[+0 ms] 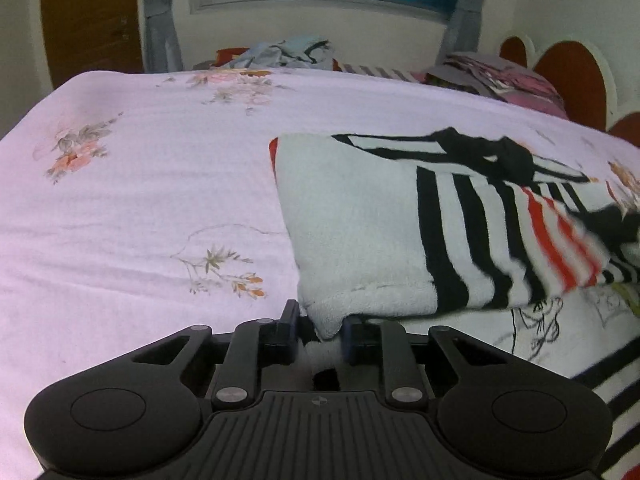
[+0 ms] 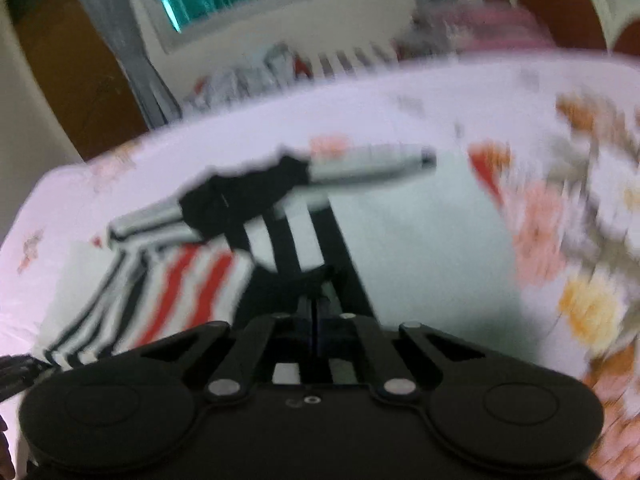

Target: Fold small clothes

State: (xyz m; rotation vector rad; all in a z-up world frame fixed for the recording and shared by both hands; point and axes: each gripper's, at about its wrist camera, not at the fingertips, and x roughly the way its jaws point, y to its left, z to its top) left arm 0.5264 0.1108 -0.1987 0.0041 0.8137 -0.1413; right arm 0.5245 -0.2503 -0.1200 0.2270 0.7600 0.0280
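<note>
A: Item one, the garment (image 1: 380, 220). Place?

B: On the bed (image 1: 140, 184), lying from about 3 o'clock down to 5 o'clock in the left view. White fleece with black stripes, a red-striped part, a black piece at the top. One flap is already turned over: the plain white inner side faces up, over a printed layer that shows at 4 o'clock.

A: Item two, left tongs (image 1: 320, 334).

B: Nearly closed, pinching the white fleece corner at 6 o'clock. Cloth fills the gap between the pads.

A: Item three, right tongs (image 2: 316, 316).

B: Jaws fully together at 6 o'clock of their own view. A dark striped fold of the garment (image 2: 288, 240) runs straight into them; it looks gripped, though the picture is blurred and the pinch itself is hard to make out.

A: Other stock?

B: A loose clothes heap (image 1: 288, 52) at 12 o'clock by the far edge of the bed, pillows (image 1: 500, 76) at 1 o'clock. Neither touched.

A: Progress?

B: My judgement: early to middle. Done: both corners taken, a first fold begun. Left: lay the flap flat, fold again to a compact shape, smooth it. The far heap, if it counts, is not yet folded.
</note>
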